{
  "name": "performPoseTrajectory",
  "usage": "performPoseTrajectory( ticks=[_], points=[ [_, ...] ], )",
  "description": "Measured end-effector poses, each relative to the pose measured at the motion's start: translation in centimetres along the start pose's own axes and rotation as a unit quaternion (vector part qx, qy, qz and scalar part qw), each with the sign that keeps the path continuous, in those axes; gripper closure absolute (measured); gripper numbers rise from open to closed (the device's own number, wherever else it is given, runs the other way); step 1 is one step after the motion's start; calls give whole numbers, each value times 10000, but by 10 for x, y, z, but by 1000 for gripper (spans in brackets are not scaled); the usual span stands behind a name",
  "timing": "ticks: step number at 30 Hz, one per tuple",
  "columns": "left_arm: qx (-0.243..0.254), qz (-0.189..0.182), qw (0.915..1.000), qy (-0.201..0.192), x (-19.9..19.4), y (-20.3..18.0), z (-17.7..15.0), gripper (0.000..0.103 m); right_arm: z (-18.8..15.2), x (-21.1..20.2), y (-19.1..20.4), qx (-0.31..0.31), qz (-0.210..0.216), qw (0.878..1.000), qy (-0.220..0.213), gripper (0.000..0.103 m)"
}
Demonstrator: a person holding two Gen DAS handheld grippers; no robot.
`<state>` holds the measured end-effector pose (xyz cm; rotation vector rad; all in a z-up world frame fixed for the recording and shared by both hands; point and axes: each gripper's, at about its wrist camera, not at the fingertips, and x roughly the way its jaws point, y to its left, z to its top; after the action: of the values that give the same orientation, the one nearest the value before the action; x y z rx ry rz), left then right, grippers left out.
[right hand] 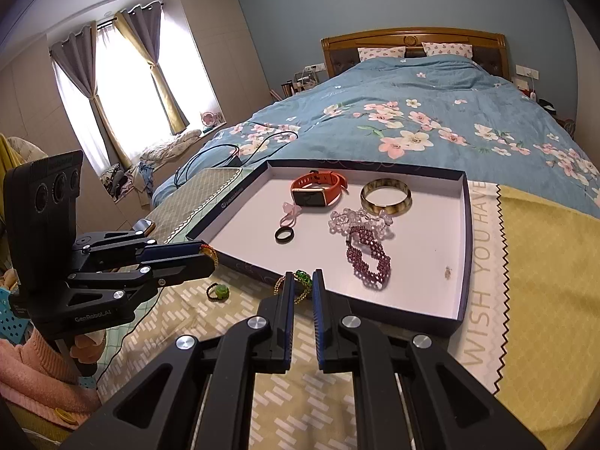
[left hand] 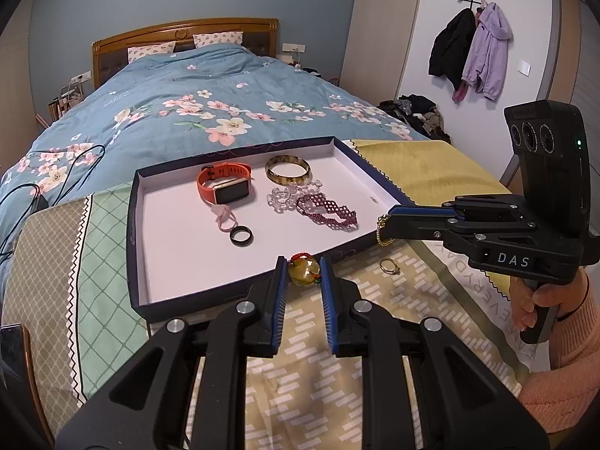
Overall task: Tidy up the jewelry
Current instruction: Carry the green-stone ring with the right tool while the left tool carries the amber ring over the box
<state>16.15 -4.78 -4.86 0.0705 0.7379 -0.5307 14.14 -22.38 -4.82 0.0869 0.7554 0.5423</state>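
Your right gripper (left hand: 386, 230), marked "DAS", is clamped on a gold bead bracelet (left hand: 381, 231) just beside the tray's (left hand: 135, 247) near right corner. Your left gripper (left hand: 303, 268), lettered "GenRoboLAI" as far as it reads, is closed on an amber pendant (left hand: 303, 270) at the tray's near edge. The purple beaded bracelet (right hand: 369, 258) lies lengthwise toward you. The cloth (right hand: 483, 255) reads "WISH YOU HAVE". The tray's right half is bare.
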Motion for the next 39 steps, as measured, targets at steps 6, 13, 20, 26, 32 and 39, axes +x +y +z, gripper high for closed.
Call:
performPoseTrajectory(
  ticks=[6,13,20,26,32,39],
  points=[
    [-25,66,10000,-64,0,4,5,85,6,3,0,-45,-23,10000,-14,95],
    [-22,163,9998,-127,0,7,11,85,11,7,-2,-60,-65,10000,-34,95],
    [-79,200,9997,-136,3,11,15,85,15,10,-5,-42,-108,9999,-46,95],
    [-98,249,9995,-139,5,13,17,85,19,13,-8,-3,-107,9999,-62,95],
    [-121,336,9993,-136,9,17,18,85,22,15,-8,-36,-145,9999,-50,95],
    [-160,392,9991,-71,16,20,19,85,25,22,-9,-53,-187,9998,-2,95]
  ],
)
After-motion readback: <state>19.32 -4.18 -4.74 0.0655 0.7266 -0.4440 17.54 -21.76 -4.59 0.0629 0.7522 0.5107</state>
